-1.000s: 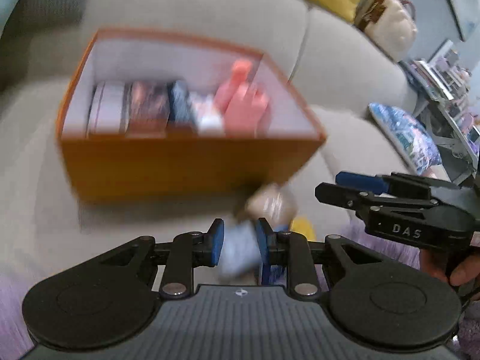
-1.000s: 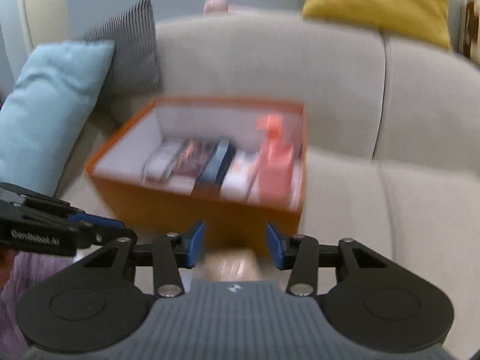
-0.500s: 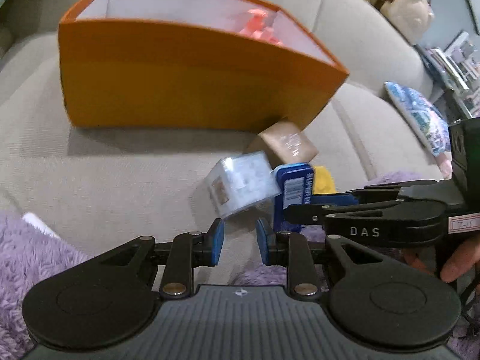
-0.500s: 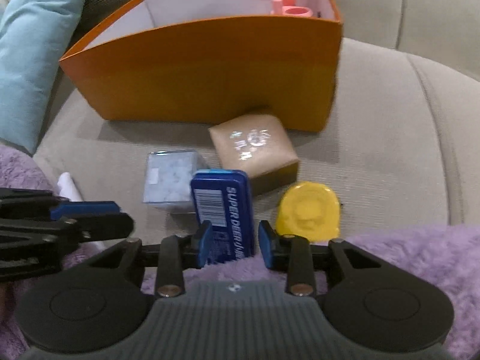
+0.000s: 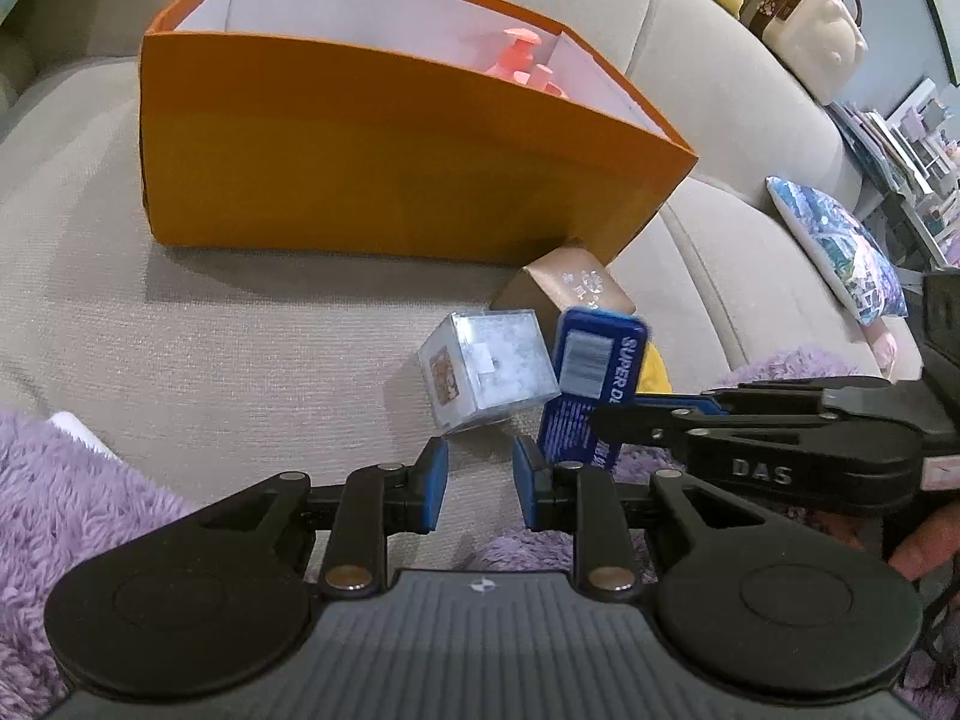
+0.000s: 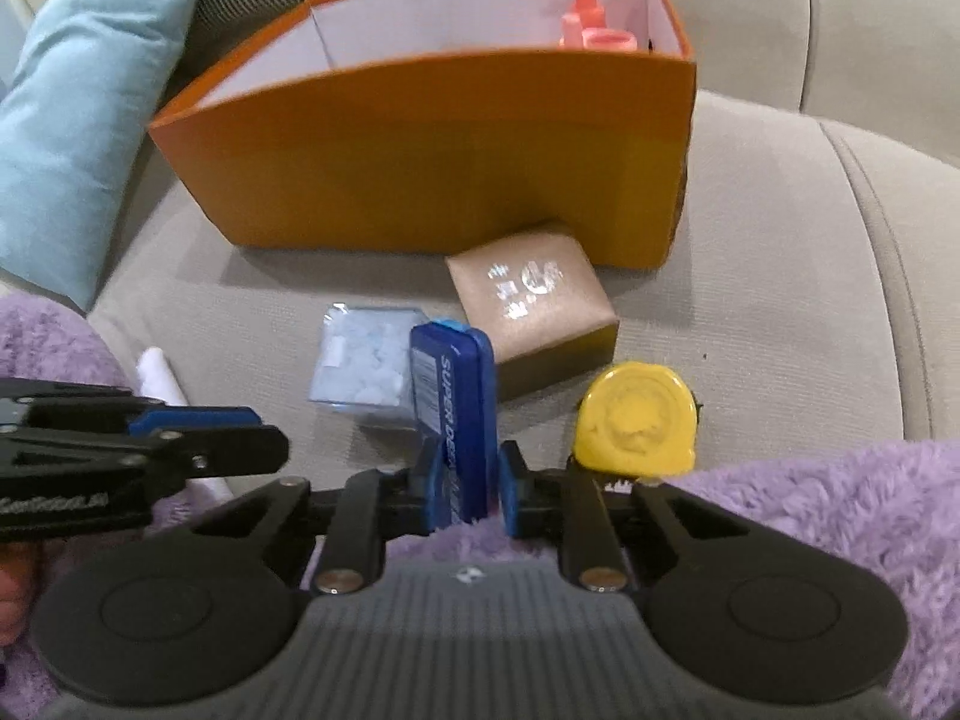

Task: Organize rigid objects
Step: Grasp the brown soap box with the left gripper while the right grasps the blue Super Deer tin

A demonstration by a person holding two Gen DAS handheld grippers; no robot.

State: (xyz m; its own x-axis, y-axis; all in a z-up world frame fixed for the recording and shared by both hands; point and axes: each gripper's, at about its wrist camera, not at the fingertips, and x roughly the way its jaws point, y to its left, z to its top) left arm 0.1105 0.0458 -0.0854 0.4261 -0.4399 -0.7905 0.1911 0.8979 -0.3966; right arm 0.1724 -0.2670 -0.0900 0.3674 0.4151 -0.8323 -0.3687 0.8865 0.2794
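Observation:
An orange box (image 5: 384, 180) (image 6: 456, 156) stands on the grey sofa, with a pink pump bottle (image 6: 579, 18) inside. In front of it lie a clear plastic box (image 5: 486, 369) (image 6: 366, 363), a brown box (image 6: 531, 306) (image 5: 570, 285) and a yellow tape measure (image 6: 633, 420). My right gripper (image 6: 465, 483) is shut on a blue tin (image 6: 459, 408) (image 5: 591, 378), held upright on its edge. My left gripper (image 5: 477, 483) is open and empty, just in front of the clear box.
A purple fluffy blanket (image 6: 810, 528) (image 5: 72, 498) covers the near edge of the seat. A light blue cushion (image 6: 72, 120) leans at the left. A white roll (image 6: 159, 375) lies by the blanket. A patterned cushion (image 5: 840, 252) lies at the right.
Both grippers dropped from above the box to the items in front of it. The right gripper closed on the blue tin and turned it upright.

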